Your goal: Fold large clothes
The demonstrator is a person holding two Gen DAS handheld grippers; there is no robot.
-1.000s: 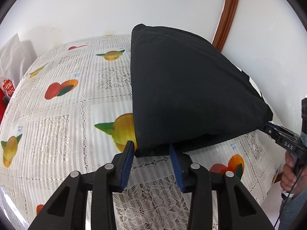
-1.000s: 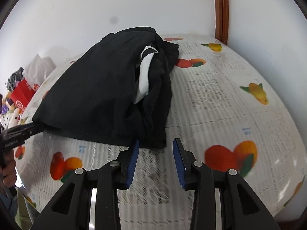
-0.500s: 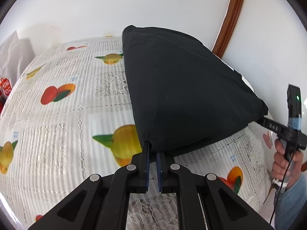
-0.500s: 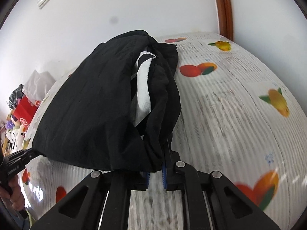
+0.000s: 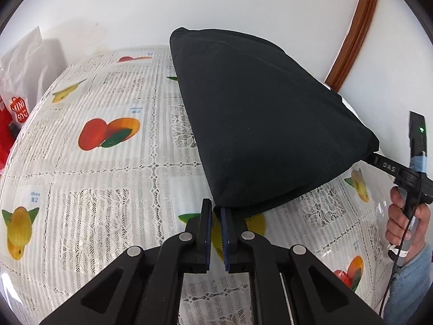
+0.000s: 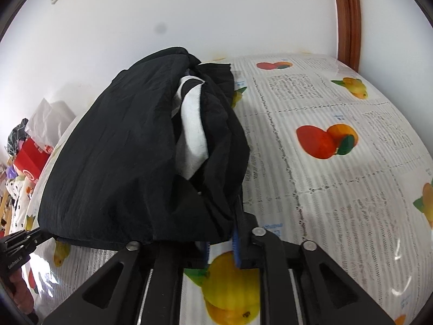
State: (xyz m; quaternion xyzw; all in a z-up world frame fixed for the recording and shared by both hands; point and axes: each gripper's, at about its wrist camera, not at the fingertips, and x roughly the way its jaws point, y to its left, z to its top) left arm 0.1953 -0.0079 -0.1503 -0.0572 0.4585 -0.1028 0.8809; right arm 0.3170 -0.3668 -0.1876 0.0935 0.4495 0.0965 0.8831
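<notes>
A large black garment [image 5: 257, 124] lies in a loose fold on the fruit-print tablecloth [image 5: 108, 189], its near edge raised off the table. My left gripper [image 5: 215, 211] is shut on the garment's near corner. In the right wrist view the black garment [image 6: 121, 157] shows a white inner patch [image 6: 193, 124]. My right gripper [image 6: 224, 224] pinches a bunched corner; its jaws are opening slightly with cloth still between them, and its left finger is hidden under cloth. Each gripper also appears in the other's view, at the garment's far corner: the right gripper [image 5: 379, 159] and the left gripper [image 6: 35, 237].
A person's hand [image 5: 406, 216] in a blue sleeve holds the right gripper's handle at the table's edge. A white bag [image 5: 24, 62] and red packaging [image 6: 29, 159] stand past the table's left side. White walls and a brown door frame [image 5: 357, 21] close the back.
A second ago both grippers stood open just short of the garment's edge. Both have closed on its corners, and the near edge now hangs lifted between them, shifted across the table.
</notes>
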